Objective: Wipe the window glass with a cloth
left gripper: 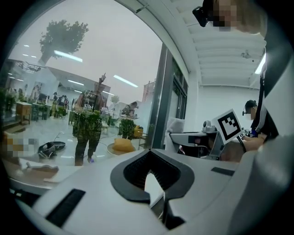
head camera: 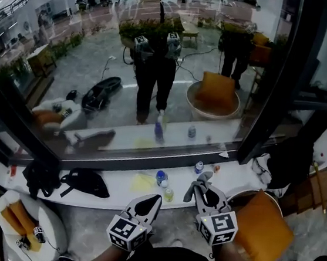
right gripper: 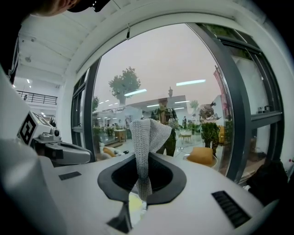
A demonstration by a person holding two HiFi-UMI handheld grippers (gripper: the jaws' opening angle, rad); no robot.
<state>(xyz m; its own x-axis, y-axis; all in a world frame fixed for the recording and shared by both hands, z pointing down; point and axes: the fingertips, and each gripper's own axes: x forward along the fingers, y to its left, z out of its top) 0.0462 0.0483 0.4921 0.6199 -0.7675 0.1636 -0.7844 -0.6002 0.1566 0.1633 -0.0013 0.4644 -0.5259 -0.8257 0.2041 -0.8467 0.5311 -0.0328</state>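
Note:
The window glass (head camera: 159, 67) fills the upper head view and mirrors the room and the person. My right gripper (head camera: 202, 188) is held low in front of the sill, shut on a grey knitted cloth (head camera: 193, 191). In the right gripper view that cloth (right gripper: 146, 137) stands up out of the closed jaws of the right gripper (right gripper: 143, 181), with the glass (right gripper: 156, 69) a short way ahead. My left gripper (head camera: 152, 201) hangs beside it, shut and empty. In its own view the left gripper (left gripper: 152, 178) points along the glass (left gripper: 92, 69), its jaws together with nothing between them.
A white sill (head camera: 115, 186) under the glass carries a yellow cloth (head camera: 143, 182), small bottles (head camera: 161, 178), and a black bag (head camera: 86, 181). A dark upright frame (head camera: 282, 82) bounds the pane at right. An orange cushion (head camera: 264, 228) lies at lower right. A seated person (left gripper: 257, 124) is off to the side.

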